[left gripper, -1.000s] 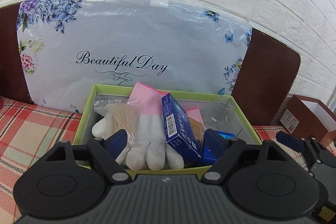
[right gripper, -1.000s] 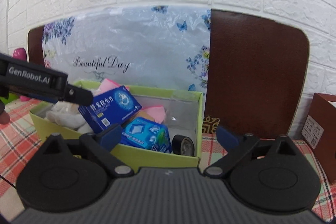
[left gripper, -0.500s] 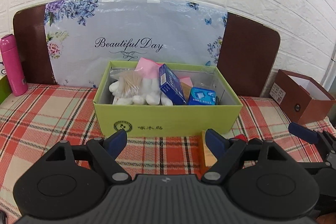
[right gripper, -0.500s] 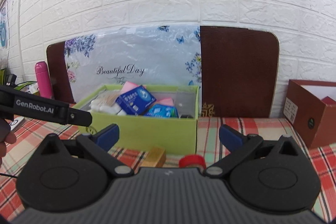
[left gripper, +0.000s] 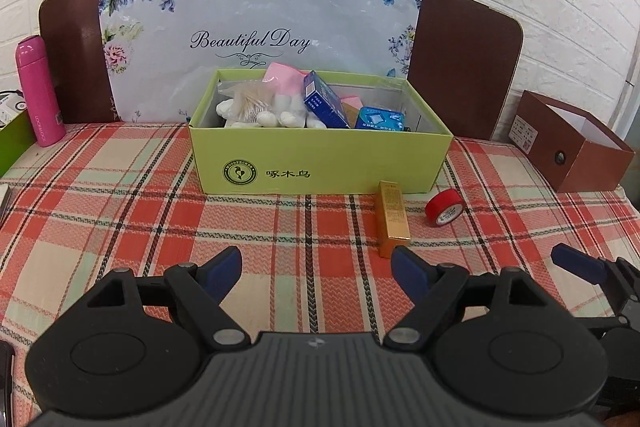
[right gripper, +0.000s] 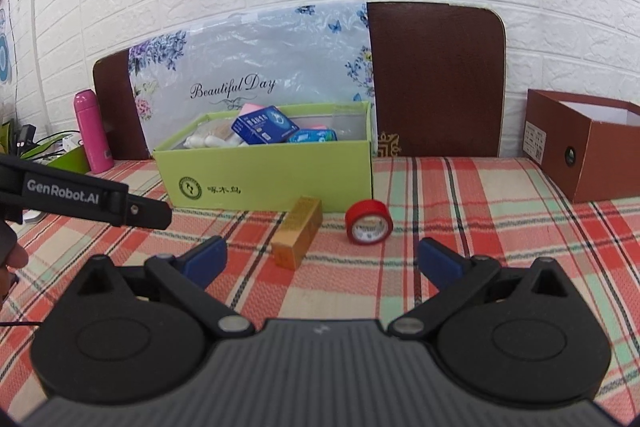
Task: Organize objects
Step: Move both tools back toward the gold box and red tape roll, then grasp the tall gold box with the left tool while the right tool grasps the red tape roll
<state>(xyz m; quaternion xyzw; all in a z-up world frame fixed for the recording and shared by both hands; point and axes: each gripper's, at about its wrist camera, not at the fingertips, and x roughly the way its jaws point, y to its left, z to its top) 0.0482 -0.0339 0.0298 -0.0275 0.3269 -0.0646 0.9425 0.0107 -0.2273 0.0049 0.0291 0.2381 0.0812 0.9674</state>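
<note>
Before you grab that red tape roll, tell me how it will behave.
The red tape roll stands on its edge on the plaid cloth, so a nudge would probably send it rolling. It looks small and hollow, likely light. Its curved, glossy rim may slip between the fingers; pinching its flat faces seems safer.

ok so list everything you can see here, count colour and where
green cardboard box: 1, lime, centre of cloth, full
white gloves: pair, box left
blue carton: 1, in box
teal packet: 1, box right
gold carton: 1, lying before box
red tape roll: 1, right of gold carton
pink bottle: 1, far left
brown box: 1, far right, open
plaid cloth: 1, red, covering surface
left gripper: open, empty
right gripper: open, empty
</note>
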